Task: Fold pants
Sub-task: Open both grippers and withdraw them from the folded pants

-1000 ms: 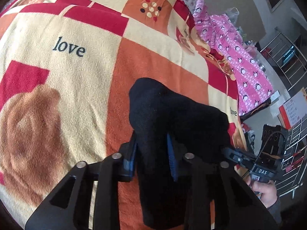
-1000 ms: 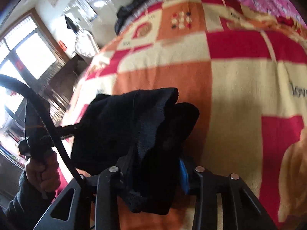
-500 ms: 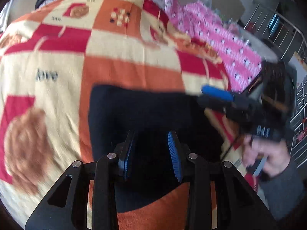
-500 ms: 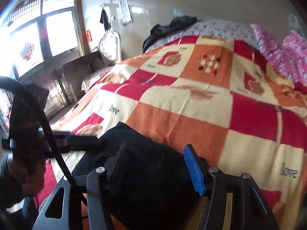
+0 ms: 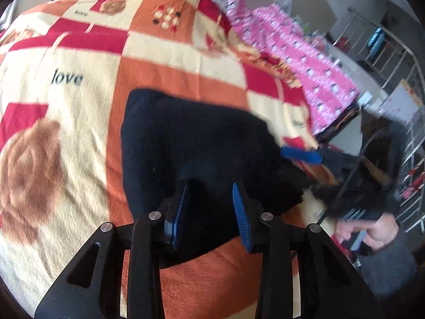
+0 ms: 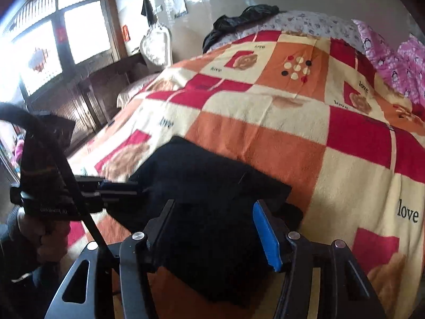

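I see the black pants [image 5: 191,143] lying folded on the blanket [image 5: 79,101]. My left gripper [image 5: 209,212] stands partly open above them, gripping nothing. My right gripper [image 6: 215,236] just opened wider, empty too.

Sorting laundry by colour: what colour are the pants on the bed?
Plain black pants, no pattern; clearest in the left wrist view.

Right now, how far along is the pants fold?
Done: the black pants lie as a compact folded bundle on the patchwork blanket.
In hand: nothing clearly gripped. The right gripper has just been opening and straddles the bundle; the left gripper stands open over it.
Left: withdraw, maybe tidy edges.
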`<action>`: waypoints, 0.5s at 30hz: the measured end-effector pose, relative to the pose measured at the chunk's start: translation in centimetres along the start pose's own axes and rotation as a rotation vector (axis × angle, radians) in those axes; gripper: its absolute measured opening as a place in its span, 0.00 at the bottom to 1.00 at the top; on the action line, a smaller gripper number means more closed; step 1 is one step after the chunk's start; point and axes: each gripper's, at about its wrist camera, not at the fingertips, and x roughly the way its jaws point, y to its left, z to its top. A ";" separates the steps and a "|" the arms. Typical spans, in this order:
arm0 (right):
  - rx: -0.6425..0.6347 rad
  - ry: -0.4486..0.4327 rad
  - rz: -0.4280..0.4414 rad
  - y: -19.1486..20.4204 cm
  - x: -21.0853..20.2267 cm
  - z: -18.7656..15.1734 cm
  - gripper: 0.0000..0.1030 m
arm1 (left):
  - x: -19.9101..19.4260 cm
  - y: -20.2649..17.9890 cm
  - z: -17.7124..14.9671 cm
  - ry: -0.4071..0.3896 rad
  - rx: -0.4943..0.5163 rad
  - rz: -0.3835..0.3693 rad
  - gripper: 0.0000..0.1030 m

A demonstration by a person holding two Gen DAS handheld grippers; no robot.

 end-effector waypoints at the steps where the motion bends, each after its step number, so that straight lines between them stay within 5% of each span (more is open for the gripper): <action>1: -0.017 -0.034 -0.016 0.2 0.4 -1.0 0.56 | 0.1 -0.1 -0.2 -0.013 -0.001 0.008 0.31; 7: 0.074 -0.093 -0.055 0.6 -2.3 -1.3 0.55 | -0.2 -1.8 -0.8 -0.036 0.037 0.121 0.32; 9: 0.104 -0.173 -0.050 1.6 -5.0 -2.4 0.55 | -1.2 -3.1 -1.5 -0.048 0.057 0.206 0.32; 10: 0.102 -0.205 -0.044 2.0 -5.9 -3.1 0.56 | -1.4 -3.5 -1.8 -0.048 0.069 0.244 0.36; 13: 0.039 -0.263 -0.141 4.4 -7.3 -5.8 0.60 | -2.9 -5.4 -3.6 -0.094 0.097 0.327 0.79; 15: 0.001 -0.299 -0.195 5.4 -7.1 -7.6 0.60 | -3.6 -6.4 -4.8 -0.117 0.114 0.351 0.81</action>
